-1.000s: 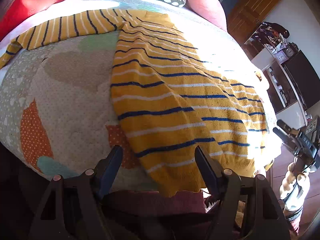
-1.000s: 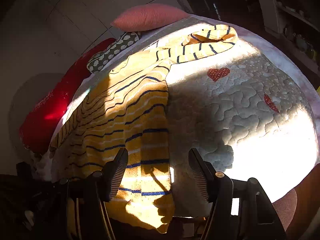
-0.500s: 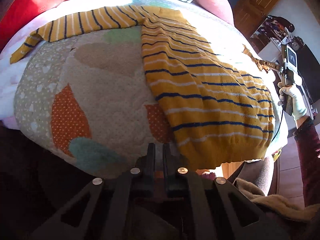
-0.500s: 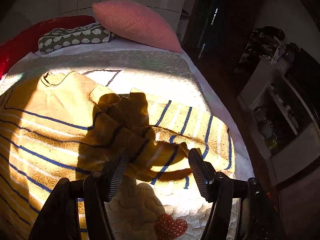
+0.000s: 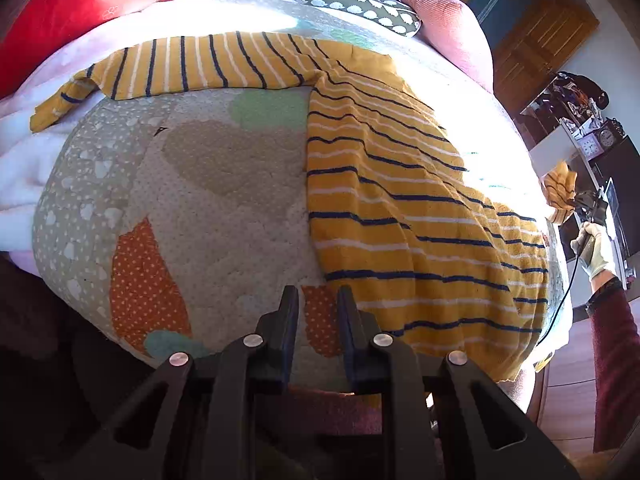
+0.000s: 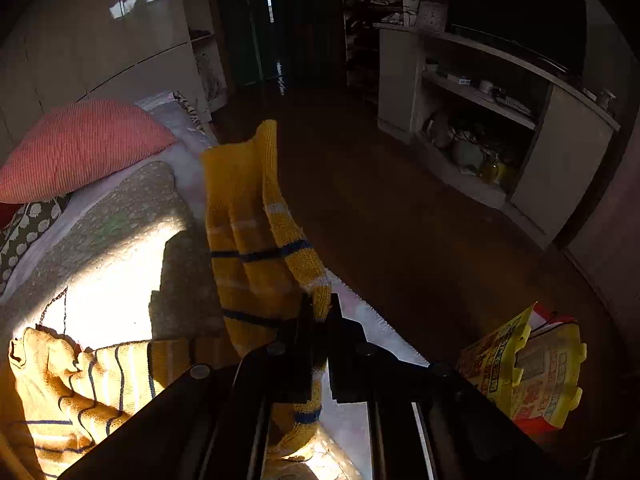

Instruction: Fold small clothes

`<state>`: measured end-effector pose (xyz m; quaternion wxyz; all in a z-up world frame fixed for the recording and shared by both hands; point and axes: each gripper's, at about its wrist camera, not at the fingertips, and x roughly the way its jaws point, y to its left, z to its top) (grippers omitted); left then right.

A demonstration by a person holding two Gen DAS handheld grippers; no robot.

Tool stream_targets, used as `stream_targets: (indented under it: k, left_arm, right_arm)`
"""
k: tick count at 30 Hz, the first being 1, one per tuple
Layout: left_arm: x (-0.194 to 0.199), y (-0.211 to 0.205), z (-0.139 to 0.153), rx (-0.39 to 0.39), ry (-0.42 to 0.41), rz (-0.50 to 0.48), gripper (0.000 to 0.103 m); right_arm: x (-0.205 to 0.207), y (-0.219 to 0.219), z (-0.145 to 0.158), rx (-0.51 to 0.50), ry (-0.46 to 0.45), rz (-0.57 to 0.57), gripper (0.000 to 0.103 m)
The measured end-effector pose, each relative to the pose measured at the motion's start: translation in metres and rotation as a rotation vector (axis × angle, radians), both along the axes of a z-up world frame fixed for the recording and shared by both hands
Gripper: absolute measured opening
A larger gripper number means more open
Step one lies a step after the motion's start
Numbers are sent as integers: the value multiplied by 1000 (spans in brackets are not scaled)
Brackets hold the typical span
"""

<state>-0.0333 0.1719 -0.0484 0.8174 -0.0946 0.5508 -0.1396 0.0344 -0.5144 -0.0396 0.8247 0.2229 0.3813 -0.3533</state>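
A yellow sweater (image 5: 404, 216) with navy and white stripes lies flat on the patchwork quilt (image 5: 208, 200) of the bed, its body toward the quilt's right edge and one sleeve (image 5: 192, 66) stretched along the far edge, near the red pillow (image 5: 80, 4). The left gripper (image 5: 318, 300) hovers over the near edge beside the sweater's hem, jaws narrowly apart and opening with only quilt between them. The right gripper (image 6: 318, 312), held in a gloved hand (image 5: 596, 248), is clamped on the other sleeve (image 6: 256, 232), lifted above the right edge.
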Motion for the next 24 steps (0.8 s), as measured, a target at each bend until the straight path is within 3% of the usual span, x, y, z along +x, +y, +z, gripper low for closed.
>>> stream_targets:
  k: [4,7,9,11,13,16,17,19,22,24]
  left_arm:
    - [8,-13,-7,-3,23,-11,19]
    - [11,-19,-9,-11,30,-21,22]
    - [11,-22,-10,-11,23,-28,30]
    - [10,-24,-12,-9,23,-31,45]
    - [9,-24,-16,-24,31,-32,49]
    - [7,-28,-26,-33,59,-48,49]
    - [5,-30,-28,-29,57,-55,49]
    - [-1,-36,-29,0,37,-77,50]
    - [-11,-47,-32,-6,36,-111,51]
    - [-17,-56,-36,-19,41,-132,48]
  right_arm:
    - [-38,-48,-24,96,0,-126,6]
    - [-58,-60,-34,108,11,-170,13]
    - [-68,-62,-35,128,2,-198,17]
    - [-86,-56,-30,213,-103,-202,17]
    - [-101,-34,-26,322,-248,-108,20]
    - [-113,39,-16,391,-297,135,26]
    - [-119,67,-16,422,-307,224,33]
    - [-130,119,-20,475,-298,368,43]
    - [-146,186,-27,471,-251,523,44]
    - [-153,218,-33,450,-220,569,44]
